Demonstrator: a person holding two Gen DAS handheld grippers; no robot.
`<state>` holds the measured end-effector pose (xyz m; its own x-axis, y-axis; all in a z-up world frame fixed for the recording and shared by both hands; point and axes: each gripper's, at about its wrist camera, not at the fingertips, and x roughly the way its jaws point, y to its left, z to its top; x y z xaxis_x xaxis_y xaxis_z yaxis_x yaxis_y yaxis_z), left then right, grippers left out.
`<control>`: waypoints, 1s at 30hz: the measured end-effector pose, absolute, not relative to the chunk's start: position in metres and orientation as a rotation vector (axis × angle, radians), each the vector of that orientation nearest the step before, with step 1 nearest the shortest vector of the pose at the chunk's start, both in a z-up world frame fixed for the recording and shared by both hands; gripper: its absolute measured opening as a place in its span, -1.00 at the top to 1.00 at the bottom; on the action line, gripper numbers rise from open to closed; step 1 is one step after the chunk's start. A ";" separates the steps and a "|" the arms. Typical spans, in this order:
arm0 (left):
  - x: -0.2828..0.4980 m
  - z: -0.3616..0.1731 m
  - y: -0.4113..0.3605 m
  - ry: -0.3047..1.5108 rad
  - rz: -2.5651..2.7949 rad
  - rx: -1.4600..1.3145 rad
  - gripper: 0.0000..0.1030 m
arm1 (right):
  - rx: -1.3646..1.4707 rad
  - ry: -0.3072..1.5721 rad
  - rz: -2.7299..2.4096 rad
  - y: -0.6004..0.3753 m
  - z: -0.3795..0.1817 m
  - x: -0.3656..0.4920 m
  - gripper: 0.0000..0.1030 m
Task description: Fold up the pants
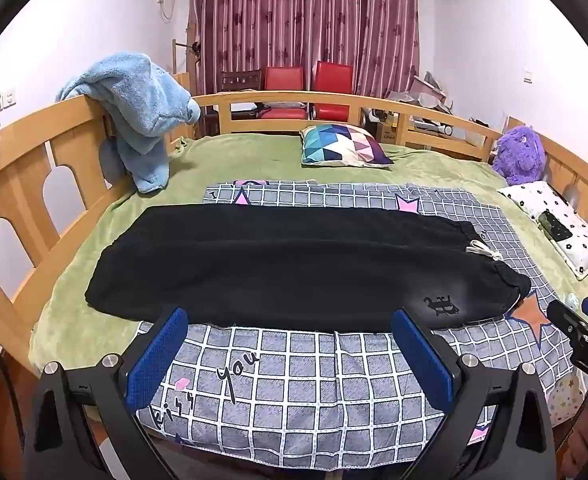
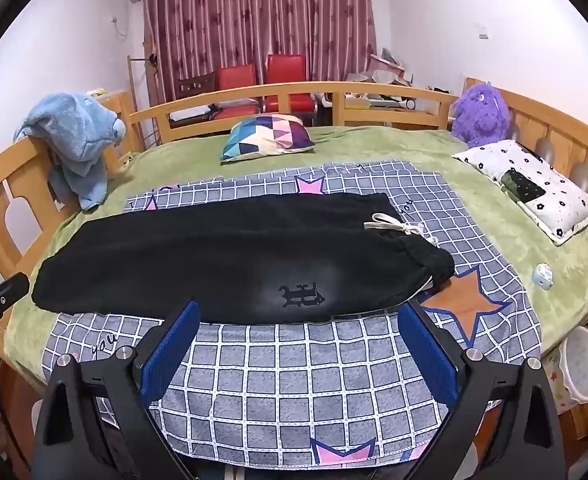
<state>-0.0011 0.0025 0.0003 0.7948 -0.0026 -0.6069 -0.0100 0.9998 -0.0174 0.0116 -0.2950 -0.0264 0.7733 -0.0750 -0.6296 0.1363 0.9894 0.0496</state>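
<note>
Pants (image 1: 294,264) lie ahead, long axis left-right, waistband right, nearer my right hand-held gripper (image 2: 298,344); left hand-held gripper (image 1: 289,348) also released, empty.

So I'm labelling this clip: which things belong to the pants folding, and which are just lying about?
Job: pants, left gripper, right gripper, checked sheet.
Lying about: blue towel, patterned cushion, purple plush, white pillow.
</note>
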 end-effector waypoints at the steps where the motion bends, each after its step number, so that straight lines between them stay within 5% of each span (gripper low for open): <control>1: -0.001 0.001 0.003 0.652 0.004 -0.021 -1.00 | 0.094 0.678 -0.114 -0.295 -0.026 0.011 -0.91; 30: -0.003 0.002 0.001 0.650 0.007 -0.021 -1.00 | 0.084 0.673 -0.113 -0.289 -0.019 0.011 -0.91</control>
